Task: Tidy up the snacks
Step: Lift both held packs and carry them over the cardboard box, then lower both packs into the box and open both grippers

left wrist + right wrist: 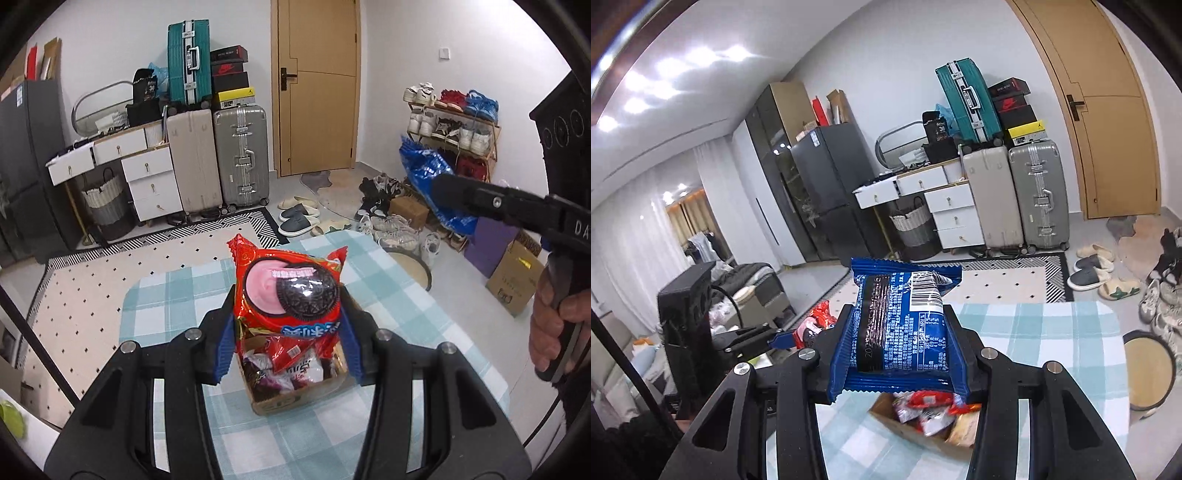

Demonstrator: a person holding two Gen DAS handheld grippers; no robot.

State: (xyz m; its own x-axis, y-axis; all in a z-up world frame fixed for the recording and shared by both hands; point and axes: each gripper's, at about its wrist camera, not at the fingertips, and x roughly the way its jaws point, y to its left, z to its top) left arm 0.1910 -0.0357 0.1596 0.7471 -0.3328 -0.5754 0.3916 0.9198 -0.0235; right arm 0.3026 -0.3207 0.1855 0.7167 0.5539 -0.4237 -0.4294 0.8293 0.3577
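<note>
My left gripper (287, 332) is shut on a red cookie packet (288, 291) and holds it just above a small cardboard box (288, 402) filled with several snack packets. My right gripper (899, 347) is shut on a blue cookie packet (901, 325), held above and to the side of the same box (886, 417). In the left wrist view the right gripper (448, 192) shows at the right with the blue packet (428, 170), held by a hand. In the right wrist view the left gripper (790, 338) shows at the left with the red packet (812, 325).
The box stands on a table with a teal checked cloth (177, 306). Beyond it are a patterned rug (110, 273), suitcases (242, 158), a white drawer unit (151, 184), a shoe rack (454, 125), slippers (297, 221), a round stool (1148, 373) and floor boxes (515, 277).
</note>
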